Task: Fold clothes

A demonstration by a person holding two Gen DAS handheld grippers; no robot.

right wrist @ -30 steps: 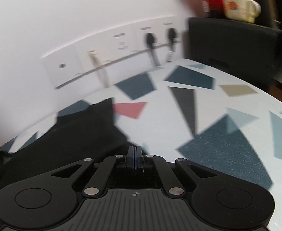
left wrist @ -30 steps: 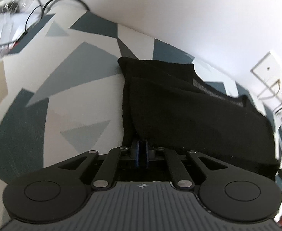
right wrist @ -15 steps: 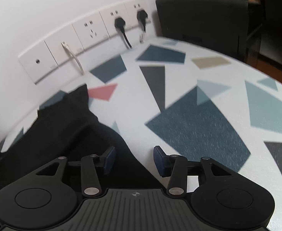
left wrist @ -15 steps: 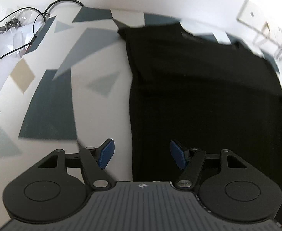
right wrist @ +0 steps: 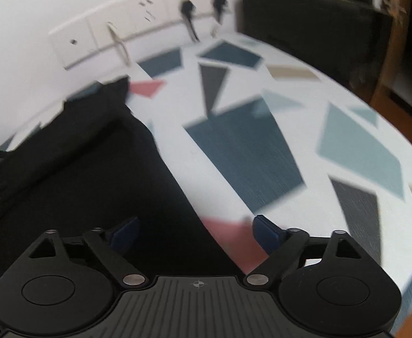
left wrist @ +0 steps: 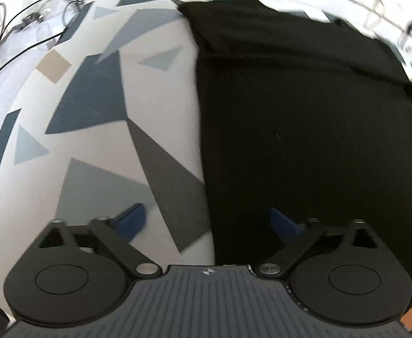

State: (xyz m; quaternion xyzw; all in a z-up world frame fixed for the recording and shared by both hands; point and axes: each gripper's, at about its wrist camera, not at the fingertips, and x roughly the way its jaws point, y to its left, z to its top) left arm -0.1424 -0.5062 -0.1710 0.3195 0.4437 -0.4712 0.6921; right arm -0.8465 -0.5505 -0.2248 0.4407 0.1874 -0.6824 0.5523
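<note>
A black garment lies flat on the table with the triangle-pattern cloth, its sleeves folded in. My left gripper is open and empty, straddling the garment's left edge near the front. The garment also shows in the right wrist view. My right gripper is open and empty, straddling the garment's right edge above the table.
Black cables lie at the table's far left. Wall sockets with plugs run along the back wall. A black chair or box stands at the far right, past the table edge.
Both grippers went from shut to wide open and let go of the garment. They pulled back toward the near edge, and the garment now lies flat.
</note>
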